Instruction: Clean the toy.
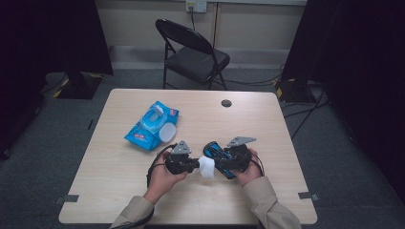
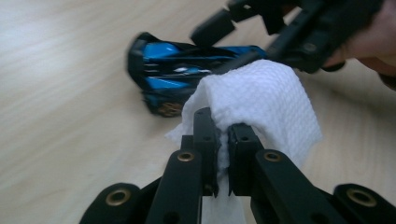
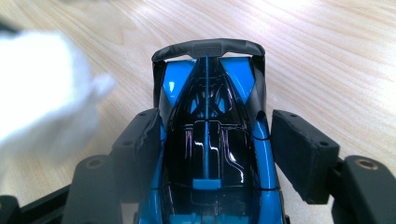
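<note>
Two tongs meet over the near middle of the pale wooden worktop (image 1: 119,157), which bears everything here. Next in size, a blue pack of wipes (image 1: 152,125) lies toward the far left, lid flipped up. Right tongs (image 3: 208,154) pinch a blue-and-black toy car (image 3: 208,140) by its flanks (rear wing pointing away from that hand), held just above the wood. Left tongs (image 2: 223,140), pressed together, nip a folded white wipe (image 2: 261,100) right beside the car's side.

Beige sleeves (image 1: 267,202) — black grippers, brass-ringed screws (image 2: 186,156), grey three-cornered plates (image 1: 181,148).
</note>
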`<action>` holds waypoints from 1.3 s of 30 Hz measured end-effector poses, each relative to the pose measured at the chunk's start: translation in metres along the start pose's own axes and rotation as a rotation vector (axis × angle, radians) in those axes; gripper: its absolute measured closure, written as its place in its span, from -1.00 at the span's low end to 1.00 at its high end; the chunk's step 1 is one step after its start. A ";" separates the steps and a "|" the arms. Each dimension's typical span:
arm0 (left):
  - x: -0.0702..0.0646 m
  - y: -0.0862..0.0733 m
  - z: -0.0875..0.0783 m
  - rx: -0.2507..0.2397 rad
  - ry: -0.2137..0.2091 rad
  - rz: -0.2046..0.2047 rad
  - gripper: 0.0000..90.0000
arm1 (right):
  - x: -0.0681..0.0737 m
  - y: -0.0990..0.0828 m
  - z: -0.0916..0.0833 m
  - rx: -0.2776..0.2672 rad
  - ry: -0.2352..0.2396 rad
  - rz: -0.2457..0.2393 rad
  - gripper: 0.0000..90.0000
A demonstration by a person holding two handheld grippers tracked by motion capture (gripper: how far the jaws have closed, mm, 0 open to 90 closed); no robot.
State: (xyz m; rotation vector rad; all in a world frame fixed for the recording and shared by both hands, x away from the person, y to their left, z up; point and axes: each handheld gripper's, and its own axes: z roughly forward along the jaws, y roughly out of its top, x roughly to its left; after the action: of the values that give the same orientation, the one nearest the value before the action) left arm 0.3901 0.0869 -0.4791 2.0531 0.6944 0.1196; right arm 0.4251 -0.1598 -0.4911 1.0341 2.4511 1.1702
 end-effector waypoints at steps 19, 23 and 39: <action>-0.052 -0.003 0.061 0.115 -0.170 0.094 0.87 | 0.000 0.002 0.000 0.014 0.001 0.000 -0.23; -0.049 0.000 0.064 0.103 -0.139 0.071 0.88 | 0.000 0.002 0.000 0.013 0.001 0.000 -0.23; -0.026 0.002 0.055 0.105 -0.024 0.016 0.87 | 0.000 0.001 0.000 0.008 0.003 0.001 -0.23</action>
State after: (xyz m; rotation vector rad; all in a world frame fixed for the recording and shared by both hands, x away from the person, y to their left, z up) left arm 0.3888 0.0307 -0.5034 2.1574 0.6826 0.0681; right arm 0.4256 -0.1593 -0.4903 1.0366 2.4599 1.1632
